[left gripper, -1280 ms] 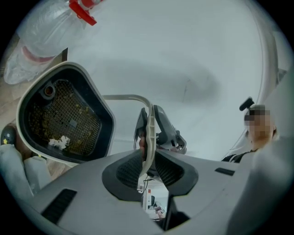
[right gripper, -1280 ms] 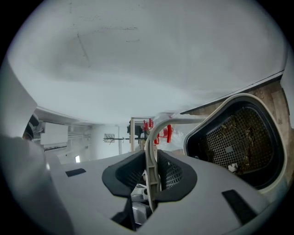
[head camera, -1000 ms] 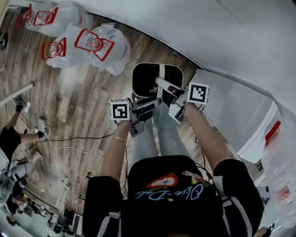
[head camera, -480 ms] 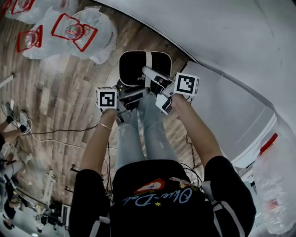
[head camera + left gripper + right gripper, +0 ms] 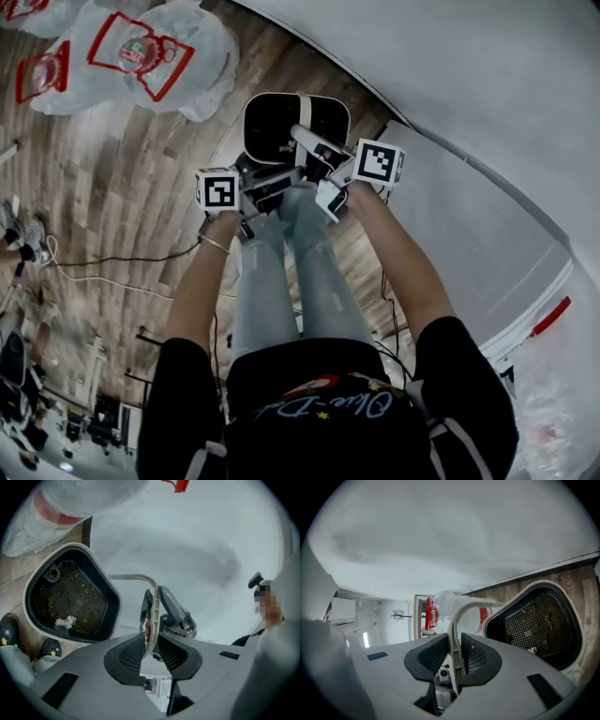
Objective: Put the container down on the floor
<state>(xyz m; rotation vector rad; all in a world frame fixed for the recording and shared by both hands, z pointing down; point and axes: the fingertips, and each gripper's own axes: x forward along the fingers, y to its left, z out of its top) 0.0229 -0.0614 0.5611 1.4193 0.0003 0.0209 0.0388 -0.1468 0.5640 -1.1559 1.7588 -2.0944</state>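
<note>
Fingers (image 5: 133, 651) of the left gripper (image 5: 151, 641) and right gripper (image 5: 454, 654) both clamp the thin handle (image 5: 461, 611) of the container (image 5: 111, 603); lower both together, level, until it rests on the wooden floor (image 5: 122, 169).

One container (image 5: 272, 127), a left tongs (image 5: 150, 641) and a right tongs (image 5: 456, 651), and at least two plastic bags (image 5: 141, 56).
</note>
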